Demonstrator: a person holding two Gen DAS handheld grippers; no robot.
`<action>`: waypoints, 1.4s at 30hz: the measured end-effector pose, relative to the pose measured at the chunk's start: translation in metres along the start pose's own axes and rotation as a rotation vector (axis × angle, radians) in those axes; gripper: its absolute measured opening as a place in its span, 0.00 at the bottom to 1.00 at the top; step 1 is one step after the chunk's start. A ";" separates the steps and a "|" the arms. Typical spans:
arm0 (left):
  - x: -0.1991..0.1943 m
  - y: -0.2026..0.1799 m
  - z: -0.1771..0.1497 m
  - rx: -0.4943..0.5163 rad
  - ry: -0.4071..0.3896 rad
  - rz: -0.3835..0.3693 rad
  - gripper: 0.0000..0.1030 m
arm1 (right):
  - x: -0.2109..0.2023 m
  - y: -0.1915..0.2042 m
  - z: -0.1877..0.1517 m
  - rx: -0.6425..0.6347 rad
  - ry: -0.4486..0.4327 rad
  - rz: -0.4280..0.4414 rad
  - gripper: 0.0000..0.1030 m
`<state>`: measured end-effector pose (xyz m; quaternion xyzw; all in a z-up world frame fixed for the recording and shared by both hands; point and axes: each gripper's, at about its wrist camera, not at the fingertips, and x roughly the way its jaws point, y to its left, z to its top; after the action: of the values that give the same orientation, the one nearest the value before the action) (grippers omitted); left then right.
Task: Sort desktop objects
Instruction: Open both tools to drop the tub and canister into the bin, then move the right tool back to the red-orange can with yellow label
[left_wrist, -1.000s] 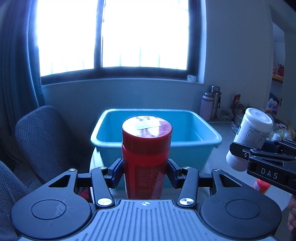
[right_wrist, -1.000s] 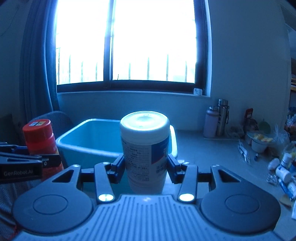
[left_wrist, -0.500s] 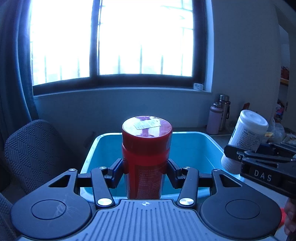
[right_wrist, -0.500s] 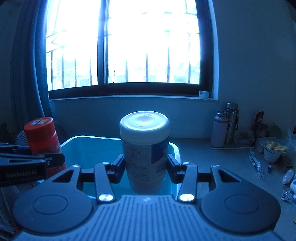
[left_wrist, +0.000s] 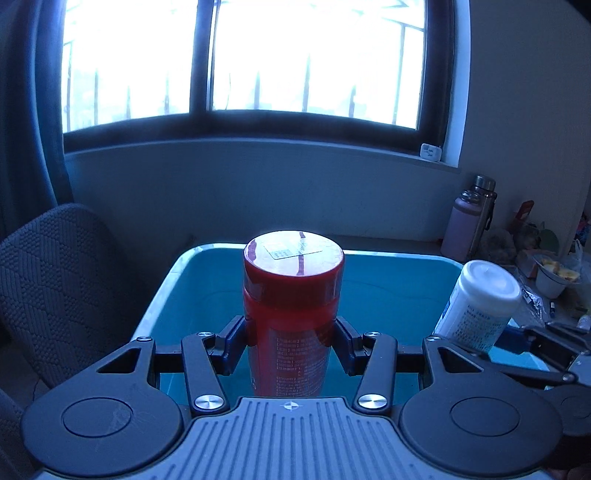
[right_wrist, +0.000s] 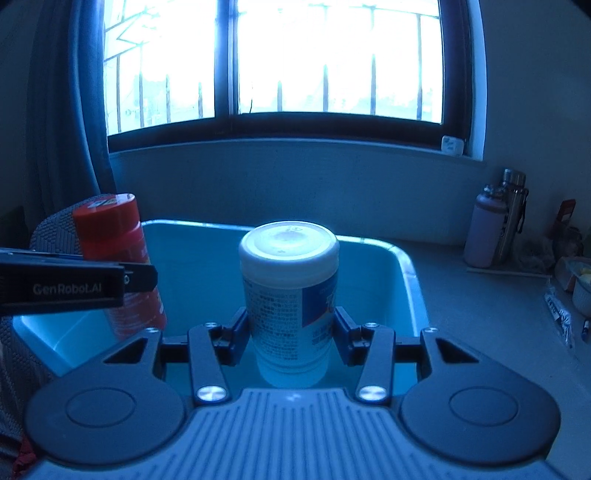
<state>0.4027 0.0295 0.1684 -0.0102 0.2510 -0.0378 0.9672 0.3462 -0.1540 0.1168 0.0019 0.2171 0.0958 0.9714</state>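
Both canisters now hang over the blue bin (left_wrist: 402, 295), which a second ago lay ahead. The left hand-held gripper (left_wrist: 291, 341) stays clamped on the upright red canister (left_wrist: 293, 306); the right hand-held gripper (right_wrist: 290, 338) stays clamped on the white jar (right_wrist: 290, 295). Flasks (right_wrist: 495, 225) stand on the surface (right_wrist: 491, 306) beyond

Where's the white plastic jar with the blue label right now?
The white plastic jar is clamped upright in the right gripper, held over the blue plastic tub, right of the red canister.
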 end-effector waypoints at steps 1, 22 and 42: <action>0.004 0.001 -0.001 -0.003 0.004 0.002 0.49 | 0.002 -0.001 0.000 0.002 0.007 0.001 0.46; -0.036 0.005 -0.002 0.002 -0.040 0.060 0.72 | -0.026 0.007 0.010 -0.022 -0.067 0.025 0.74; -0.205 -0.017 -0.033 -0.010 -0.161 0.036 0.72 | -0.194 0.006 -0.022 0.093 -0.228 -0.137 0.74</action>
<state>0.2067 0.0288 0.2396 -0.0138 0.1729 -0.0182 0.9847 0.1633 -0.1848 0.1789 0.0428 0.1091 0.0182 0.9929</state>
